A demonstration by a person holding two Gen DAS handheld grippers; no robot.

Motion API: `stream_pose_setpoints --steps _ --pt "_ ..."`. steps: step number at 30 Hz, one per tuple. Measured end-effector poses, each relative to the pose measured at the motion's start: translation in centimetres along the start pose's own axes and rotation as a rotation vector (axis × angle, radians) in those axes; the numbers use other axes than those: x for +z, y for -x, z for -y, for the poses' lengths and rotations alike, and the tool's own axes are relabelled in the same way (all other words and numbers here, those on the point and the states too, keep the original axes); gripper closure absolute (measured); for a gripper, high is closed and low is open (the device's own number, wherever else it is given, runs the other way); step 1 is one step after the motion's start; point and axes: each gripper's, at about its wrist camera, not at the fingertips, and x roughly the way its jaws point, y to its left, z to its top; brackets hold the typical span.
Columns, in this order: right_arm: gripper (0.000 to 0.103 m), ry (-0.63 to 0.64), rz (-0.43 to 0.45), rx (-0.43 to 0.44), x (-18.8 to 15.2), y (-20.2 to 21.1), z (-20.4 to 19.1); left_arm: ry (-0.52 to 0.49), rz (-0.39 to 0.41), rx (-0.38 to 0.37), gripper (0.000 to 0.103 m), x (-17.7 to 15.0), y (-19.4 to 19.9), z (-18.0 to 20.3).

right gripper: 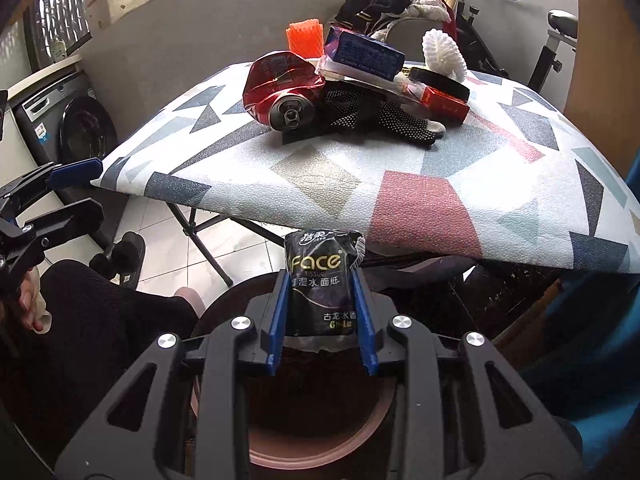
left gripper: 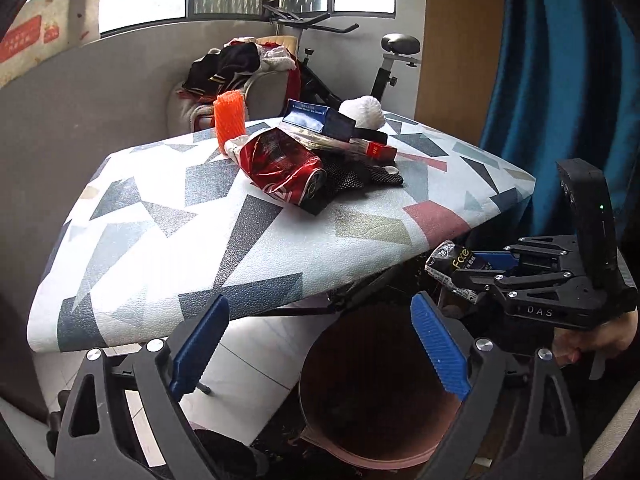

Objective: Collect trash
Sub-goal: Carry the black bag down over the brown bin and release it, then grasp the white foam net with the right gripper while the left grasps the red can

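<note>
My right gripper (right gripper: 322, 300) is shut on a black tissue pack (right gripper: 320, 280) marked "Face" and holds it over the round brown bin (right gripper: 320, 456) below the table edge. The pack also shows in the left wrist view (left gripper: 456, 266), in the right gripper (left gripper: 464, 276). My left gripper (left gripper: 320, 344) is open and empty above the bin (left gripper: 372, 392). On the patterned table (right gripper: 420, 200) lie a crushed red can (right gripper: 280, 92), a blue box (right gripper: 364, 54), a red box (right gripper: 444, 104), a black dotted glove (right gripper: 380, 116), an orange piece (right gripper: 305, 37) and a white foam net (right gripper: 444, 54).
An exercise bike (left gripper: 384, 64) and a chair piled with clothes (left gripper: 240, 64) stand behind the table. A blue curtain (left gripper: 560, 80) hangs at the right. A washing machine (right gripper: 68, 128) stands at the left. The table's folding legs (right gripper: 208, 248) are beside the bin.
</note>
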Motion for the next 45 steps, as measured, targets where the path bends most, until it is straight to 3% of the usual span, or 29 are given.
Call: stream_pose_setpoints --steps 5,9,21,24,26,28,36,45 --pt "0.07 0.053 -0.061 0.012 -0.6 -1.7 -1.4 0.086 0.047 0.062 0.011 -1.1 1.4 -2.4" --pt "0.069 0.051 -0.105 0.092 -1.0 -2.9 -1.9 0.121 0.05 0.116 0.009 -1.5 1.6 -3.0" --pt "0.065 0.115 -0.143 0.121 -1.5 -3.7 -3.8 0.155 0.016 0.139 0.009 -1.8 0.9 -3.7" --pt "0.049 0.115 -0.142 0.1 -1.5 -3.8 -3.6 0.18 0.029 0.148 0.009 -1.9 1.2 -4.2" --pt "0.019 0.105 -0.123 0.073 -1.4 -3.5 -3.3 0.192 0.034 0.156 0.009 -1.9 1.3 -4.3" --pt "0.011 0.076 -0.106 0.059 -1.2 -3.2 -2.6 0.197 0.035 0.162 0.009 -1.9 1.3 -4.4" --pt "0.006 -0.076 -0.066 -0.013 -0.7 -2.7 0.8 0.196 0.037 0.171 0.009 -1.8 1.3 -4.3" --pt "0.006 -0.073 -0.017 -0.081 -0.6 -1.9 1.1 0.21 0.039 0.183 0.009 -1.8 1.3 -4.6"
